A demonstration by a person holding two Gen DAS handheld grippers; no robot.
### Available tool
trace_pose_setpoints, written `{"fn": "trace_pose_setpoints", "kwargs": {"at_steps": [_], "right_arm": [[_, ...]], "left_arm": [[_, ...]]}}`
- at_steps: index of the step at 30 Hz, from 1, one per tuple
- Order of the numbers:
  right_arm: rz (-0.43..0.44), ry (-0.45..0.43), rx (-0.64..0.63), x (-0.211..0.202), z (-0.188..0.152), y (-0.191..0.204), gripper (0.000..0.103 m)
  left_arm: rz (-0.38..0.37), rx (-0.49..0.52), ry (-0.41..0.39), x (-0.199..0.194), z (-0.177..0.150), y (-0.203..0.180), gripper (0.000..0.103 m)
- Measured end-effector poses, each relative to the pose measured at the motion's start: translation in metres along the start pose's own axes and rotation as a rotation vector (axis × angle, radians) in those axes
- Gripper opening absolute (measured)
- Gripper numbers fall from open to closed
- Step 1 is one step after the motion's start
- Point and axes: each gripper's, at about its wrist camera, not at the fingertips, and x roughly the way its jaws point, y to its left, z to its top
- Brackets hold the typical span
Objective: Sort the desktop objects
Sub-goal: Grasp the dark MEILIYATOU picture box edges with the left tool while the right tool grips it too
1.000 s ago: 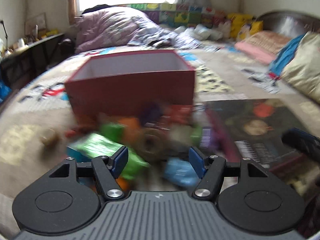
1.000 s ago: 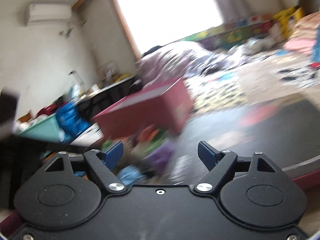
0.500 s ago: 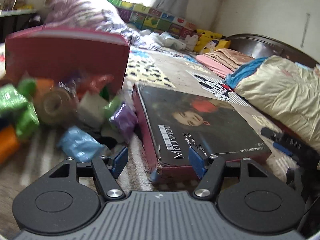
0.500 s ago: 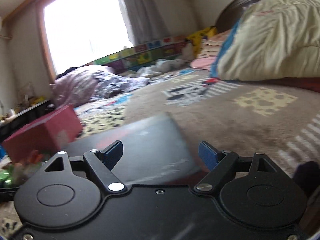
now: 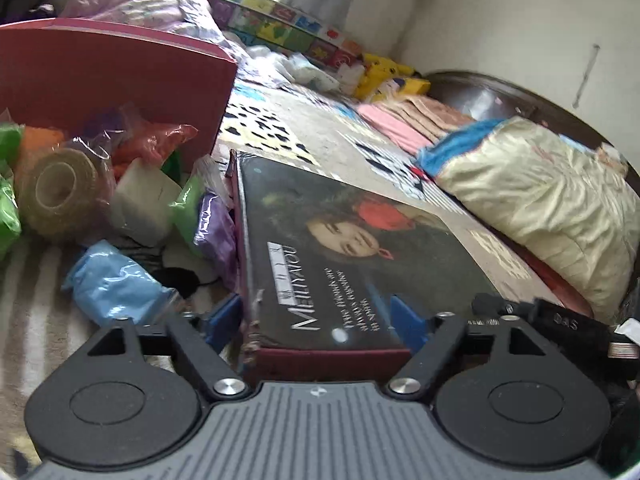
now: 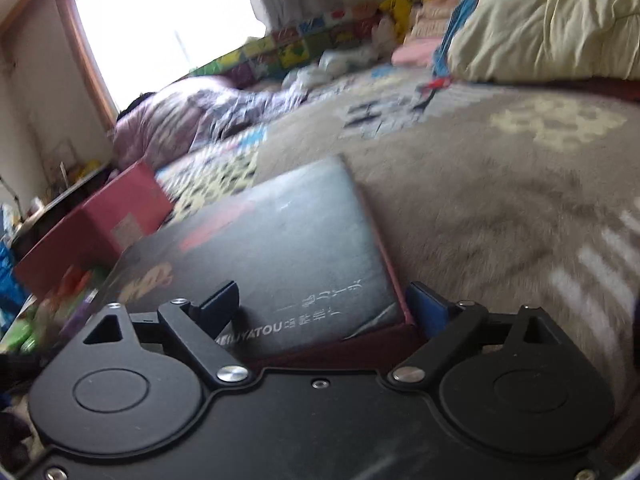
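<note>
The left gripper (image 5: pixel 316 322) is wide open at 6 o'clock, its blue fingers (image 5: pixel 404 326) on either side of the near left corner of a dark lid (image 5: pixel 352 248) with a portrait, lying flat on the bed (image 5: pixel 332 136). At 9 o'clock lie wrapped rolls: a blue one (image 5: pixel 114 284), a tan one (image 5: pixel 56 192), a white one (image 5: pixel 142 200). Behind them, at 10 o'clock, stands a red box (image 5: pixel 116 68). A cream pillow (image 5: pixel 548 196) lies at 3 o'clock.

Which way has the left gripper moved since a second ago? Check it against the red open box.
Yes. The left gripper swung right: the red open box slid from centre to left.
</note>
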Motion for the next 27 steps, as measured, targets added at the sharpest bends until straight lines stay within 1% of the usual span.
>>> {"fn": "trace_pose_setpoints", "kwargs": {"at_steps": [1,2,3,4,6,8,9,10,12,14,15,16,21,27], "right_arm": [[-0.004,0.014,-0.008,-0.008,-0.004,0.003,0.096],[-0.007,0.022,-0.016,-0.017,-0.007,0.006,0.096],[0.002,0.003,-0.014,-0.026,-0.01,0.006,0.096],[-0.002,-0.02,-0.01,-0.03,-0.01,0.005,0.096],[-0.018,-0.064,-0.002,-0.033,-0.009,0.002,0.096],[-0.056,-0.039,0.022,-0.021,-0.008,-0.008,0.096],[-0.054,-0.033,0.036,-0.016,-0.008,-0.012,0.096],[-0.046,-0.03,0.05,-0.012,-0.009,-0.015,0.096],[-0.008,-0.016,0.021,-0.008,-0.009,-0.012,0.096],[0.021,0.0,-0.001,-0.005,-0.011,-0.006,0.097],[0.035,0.009,-0.011,-0.004,-0.012,-0.003,0.098],[0.043,-0.001,-0.012,-0.007,-0.011,0.0,0.098],[0.081,-0.07,-0.009,-0.029,-0.002,0.011,0.098],[0.125,-0.158,0.001,-0.053,0.012,0.027,0.098]], "left_arm": [[-0.019,0.019,0.032,-0.004,0.002,0.001,0.085],[-0.031,0.046,0.045,-0.009,0.003,0.002,0.085],[-0.038,0.062,0.034,-0.014,0.003,0.003,0.085],[-0.034,0.054,0.015,-0.015,0.003,0.005,0.085],[-0.003,0.017,-0.017,-0.013,0.003,0.008,0.085],[0.036,0.018,-0.031,-0.007,0.002,0.008,0.085],[0.043,0.028,-0.024,-0.003,0.001,0.008,0.085],[0.036,0.042,-0.015,0.001,0.001,0.006,0.085],[0.021,0.097,-0.013,0.004,-0.002,-0.002,0.085],[0.054,0.193,-0.016,0.004,-0.005,-0.016,0.085],[0.054,0.203,-0.024,0.002,-0.006,-0.018,0.085],[0.05,0.206,-0.031,-0.001,-0.004,-0.019,0.085],[0.037,0.255,-0.109,-0.026,0.007,-0.023,0.085],[0.015,0.241,-0.211,-0.049,0.031,-0.03,0.085]]}}
